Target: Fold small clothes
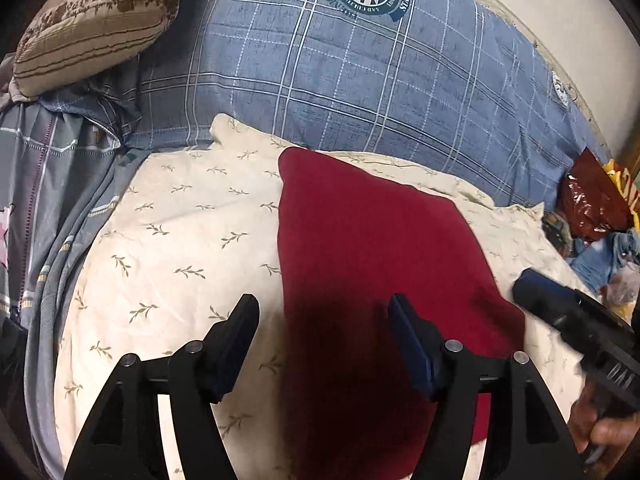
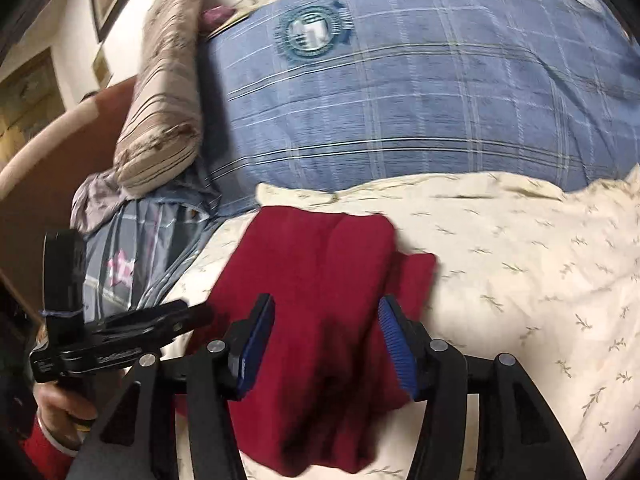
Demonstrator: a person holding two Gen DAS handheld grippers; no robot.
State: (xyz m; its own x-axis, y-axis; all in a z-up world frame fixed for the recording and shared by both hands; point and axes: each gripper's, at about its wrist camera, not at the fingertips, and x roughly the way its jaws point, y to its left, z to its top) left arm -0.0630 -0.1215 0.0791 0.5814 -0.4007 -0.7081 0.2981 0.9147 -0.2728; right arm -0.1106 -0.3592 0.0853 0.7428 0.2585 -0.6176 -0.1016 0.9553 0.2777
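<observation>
Red garment (image 1: 360,264) lies partly folded on the cream leaf-print sheet (image 1: 172,216), near side of the blue plaid duvet (image 1: 360,80). Left gripper (image 1: 324,316) and right gripper (image 2: 326,316) are held wide open above it, nothing gripped. Risk judged: the sheet could be pinched along with the cloth, or the stacked layers dragged apart, undoing the fold.

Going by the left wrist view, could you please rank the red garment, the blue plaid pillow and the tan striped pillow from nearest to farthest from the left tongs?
1. Red garment, right under the open left tongs.
2. Blue plaid pillow, beyond the garment.
3. Tan striped pillow, far upper left corner.
</observation>
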